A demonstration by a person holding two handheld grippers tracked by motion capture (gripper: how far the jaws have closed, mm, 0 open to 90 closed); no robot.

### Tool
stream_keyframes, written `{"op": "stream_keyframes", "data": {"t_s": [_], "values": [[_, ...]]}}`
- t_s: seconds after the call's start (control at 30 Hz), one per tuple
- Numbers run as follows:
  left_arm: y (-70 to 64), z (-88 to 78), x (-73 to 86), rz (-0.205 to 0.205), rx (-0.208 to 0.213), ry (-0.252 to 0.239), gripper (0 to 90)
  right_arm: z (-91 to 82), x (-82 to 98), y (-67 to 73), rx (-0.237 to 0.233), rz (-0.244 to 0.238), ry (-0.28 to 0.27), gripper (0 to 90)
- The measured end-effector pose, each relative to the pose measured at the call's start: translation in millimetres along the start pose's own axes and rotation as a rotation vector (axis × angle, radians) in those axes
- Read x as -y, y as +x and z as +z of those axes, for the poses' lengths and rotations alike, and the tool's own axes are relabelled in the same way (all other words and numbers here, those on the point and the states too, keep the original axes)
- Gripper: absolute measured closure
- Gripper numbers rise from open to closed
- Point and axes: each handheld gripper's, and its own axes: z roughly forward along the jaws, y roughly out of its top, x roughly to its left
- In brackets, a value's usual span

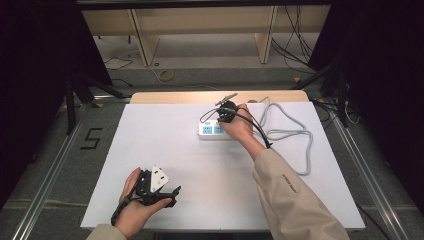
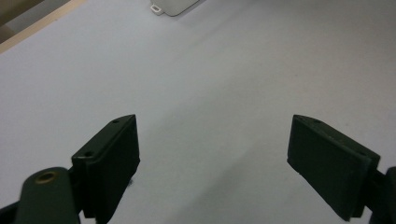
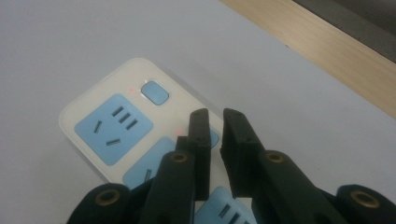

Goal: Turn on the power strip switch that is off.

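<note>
A white power strip [image 1: 212, 130] with blue sockets lies at the far middle of the white table top [image 1: 165, 150]. My right gripper [image 1: 225, 114] hovers just over its right part, pointing down. In the right gripper view the two jaws [image 3: 215, 114] stand a narrow gap apart with nothing between them, above a blue switch button on the strip [image 3: 112, 126]; another button [image 3: 155, 92] sits further along. My left gripper [image 1: 174, 196] rests near the front left edge. Its jaws [image 2: 212, 126] are wide apart over bare table, and a corner of the strip [image 2: 175, 5] shows far off.
The strip's grey cable [image 1: 290, 132] loops over the right half of the table and runs to the far edge. A wooden strip [image 1: 200, 96] borders the table's far side. Dark stands and floor cables lie beyond.
</note>
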Motion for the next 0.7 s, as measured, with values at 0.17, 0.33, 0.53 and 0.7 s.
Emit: {"op": "stream_keyframes", "data": {"t_s": [0.17,0.33,0.53,0.7], "values": [[-0.1,0.1,-0.2,0.003,-0.001,0.003,16.4,-6.5,3.2,-1.0,-0.014,0.015,-0.002,76.5],[0.1,0.0,-0.2,0.005,-0.002,0.004,16.4,-11.6,5.1,-2.5,-0.018,0.004,-0.009,73.6],[0.0,-0.1,-0.1,0.001,-0.005,0.008,16.4,-21.8,11.0,-4.1,-0.029,0.002,-0.003,70.9],[-0.3,0.4,-0.6,0.005,-0.004,0.009,16.4,-27.5,15.3,-3.6,-0.035,-0.002,0.0,69.6]]}}
